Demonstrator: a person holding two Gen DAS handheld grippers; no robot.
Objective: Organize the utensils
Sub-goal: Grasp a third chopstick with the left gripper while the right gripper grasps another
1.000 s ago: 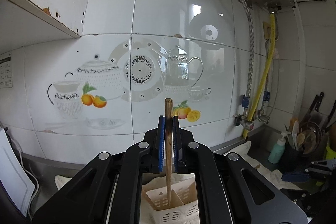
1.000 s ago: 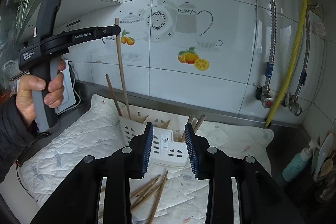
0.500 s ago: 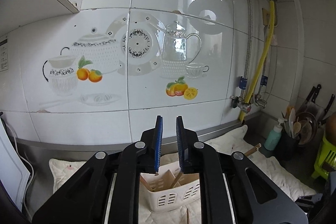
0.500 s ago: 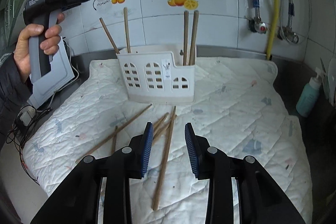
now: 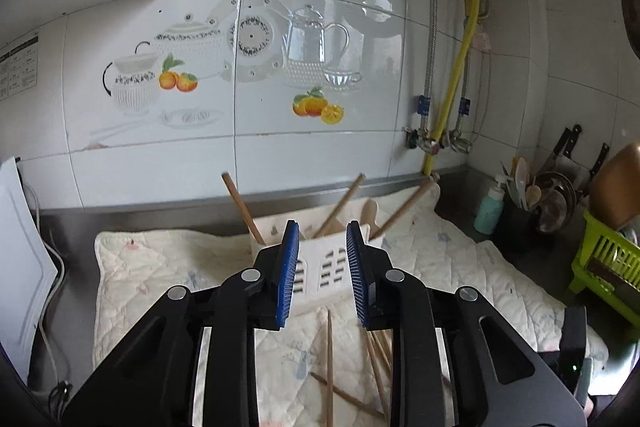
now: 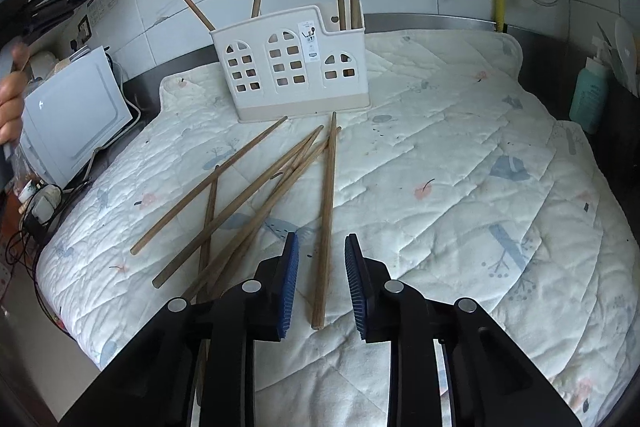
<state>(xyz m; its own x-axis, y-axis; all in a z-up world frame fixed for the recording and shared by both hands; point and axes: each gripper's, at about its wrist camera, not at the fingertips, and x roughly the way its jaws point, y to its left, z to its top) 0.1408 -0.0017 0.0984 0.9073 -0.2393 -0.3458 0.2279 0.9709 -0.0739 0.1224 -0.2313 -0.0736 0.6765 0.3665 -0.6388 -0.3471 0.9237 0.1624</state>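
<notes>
Your right gripper, jaws apart, straddles a chopstick lying toward 12 o'clock, lined up for pickup. Left gripper open, empty, facing the holder.

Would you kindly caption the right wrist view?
Open right gripper poised over a loose chopstick before the white holder.

Black gripper arms, ribbed blue pads, silver screws.

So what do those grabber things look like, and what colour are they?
Each gripper, left and right, is black plastic with two long fingers, ridged blue pads inside and shiny silver bolts at the joints. The person's bare hand shows at the edge.
</notes>
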